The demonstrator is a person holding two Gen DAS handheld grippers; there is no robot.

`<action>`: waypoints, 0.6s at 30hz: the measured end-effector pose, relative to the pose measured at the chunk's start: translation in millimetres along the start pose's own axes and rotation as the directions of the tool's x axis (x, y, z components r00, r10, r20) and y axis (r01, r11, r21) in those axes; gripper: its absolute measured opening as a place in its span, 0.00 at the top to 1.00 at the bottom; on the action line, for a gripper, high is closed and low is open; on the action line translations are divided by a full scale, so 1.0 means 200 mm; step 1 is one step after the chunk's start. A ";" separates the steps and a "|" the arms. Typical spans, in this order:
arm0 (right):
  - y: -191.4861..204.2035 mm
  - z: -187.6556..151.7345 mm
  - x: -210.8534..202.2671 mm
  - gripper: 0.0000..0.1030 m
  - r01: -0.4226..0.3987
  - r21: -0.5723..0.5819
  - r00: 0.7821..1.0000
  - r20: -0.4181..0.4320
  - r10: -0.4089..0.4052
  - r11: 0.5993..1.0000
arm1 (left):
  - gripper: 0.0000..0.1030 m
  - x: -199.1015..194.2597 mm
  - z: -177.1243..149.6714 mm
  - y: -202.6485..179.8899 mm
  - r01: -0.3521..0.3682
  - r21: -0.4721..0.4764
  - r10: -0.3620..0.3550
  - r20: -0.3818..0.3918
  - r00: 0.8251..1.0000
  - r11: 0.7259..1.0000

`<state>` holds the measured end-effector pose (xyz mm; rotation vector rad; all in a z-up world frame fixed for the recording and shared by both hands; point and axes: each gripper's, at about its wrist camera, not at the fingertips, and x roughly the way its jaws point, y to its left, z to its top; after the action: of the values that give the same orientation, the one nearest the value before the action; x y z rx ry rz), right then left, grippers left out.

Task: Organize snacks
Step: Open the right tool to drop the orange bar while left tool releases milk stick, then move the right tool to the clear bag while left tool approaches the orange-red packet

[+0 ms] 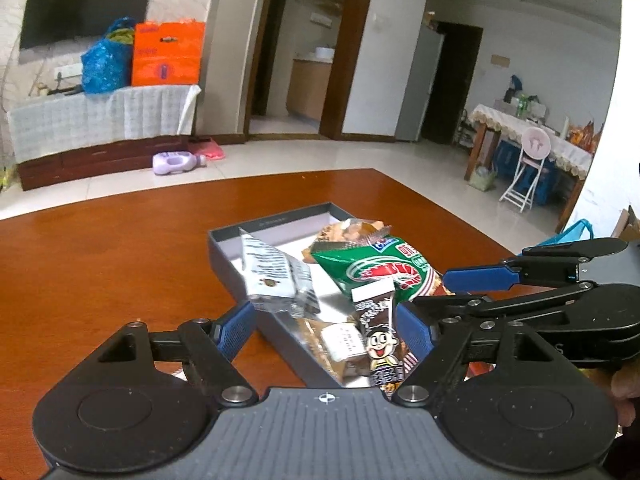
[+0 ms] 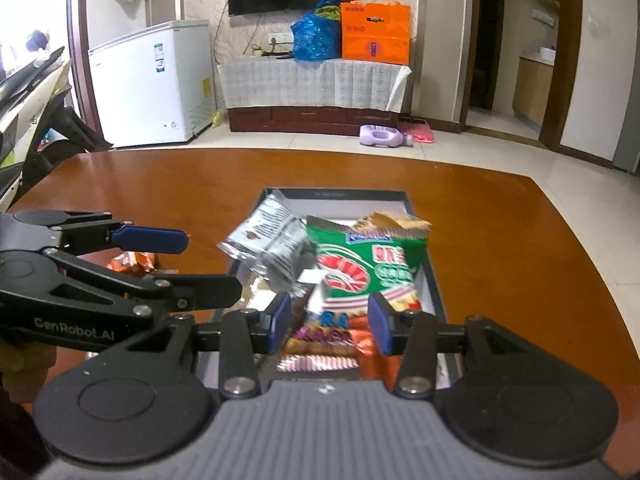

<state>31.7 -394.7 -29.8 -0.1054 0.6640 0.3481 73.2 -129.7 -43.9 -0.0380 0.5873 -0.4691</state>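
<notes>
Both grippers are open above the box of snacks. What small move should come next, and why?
Probably the left gripper should turn to the orange packet on the table beside the box. It seems the only snack outside; the green packet and silver packet already lie in the box, and both grippers hold nothing.
</notes>
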 end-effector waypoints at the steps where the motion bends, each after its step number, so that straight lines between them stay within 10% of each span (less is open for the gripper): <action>1: 0.01 0.01 0.00 0.58 -0.003 -0.004 1.000 0.001 0.003 1.000 | 0.25 -0.02 0.00 0.01 -0.003 -0.002 0.003 0.004 1.000 1.000; 18: 0.27 0.05 0.02 0.42 -0.071 -0.090 0.997 0.003 0.071 0.993 | 0.22 -0.25 -0.03 0.23 -0.077 -0.018 0.078 0.037 0.996 0.997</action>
<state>22.4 -340.7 -23.0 -0.1663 0.6470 0.4467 52.3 -66.6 -30.8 -0.0398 0.5537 -0.3877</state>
